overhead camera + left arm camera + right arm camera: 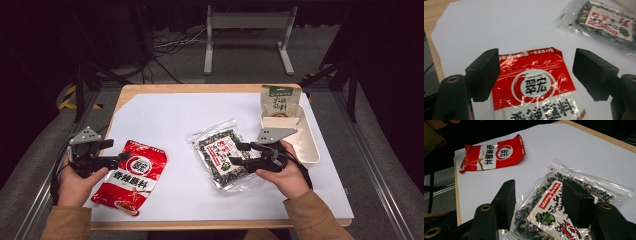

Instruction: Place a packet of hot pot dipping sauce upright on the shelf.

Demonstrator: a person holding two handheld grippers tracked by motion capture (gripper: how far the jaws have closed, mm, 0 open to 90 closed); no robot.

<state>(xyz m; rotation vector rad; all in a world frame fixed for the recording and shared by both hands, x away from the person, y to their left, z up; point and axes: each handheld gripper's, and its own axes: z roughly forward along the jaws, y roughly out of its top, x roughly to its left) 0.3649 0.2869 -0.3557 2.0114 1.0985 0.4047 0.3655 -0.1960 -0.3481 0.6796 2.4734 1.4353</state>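
While both grippers stand over their own packets, nothing is lifted yet. The right gripper (239, 154), held in the person's right hand (282, 175), points leftward at the clear bag of dark dried food (223, 156), which lies flat on the white sheet (170, 115) near the table's middle. In the right gripper view its jaws stand fairly wide apart, one to each side of the bag's near end; the pads do not visibly press on the film, so no grip is counted. The left gripper (116, 158) sits at the upper left edge of the red seasoning packet (131, 176), which also lies flat, toward the front left of the sheet. In the left gripper view the jaws are wide open, with the packet's top edge showing between them but untouched.

At the far right a green-topped pouch (280, 101) stands propped at the far end of a cream tray (310, 145). Judgement: if the work is collecting packets into that tray, one is in place and two remain on the sheet. The right side looks closest to a pickup: closing on the clear bag, then lifting toward the tray just beside it. The red packet is well apart from the tray.
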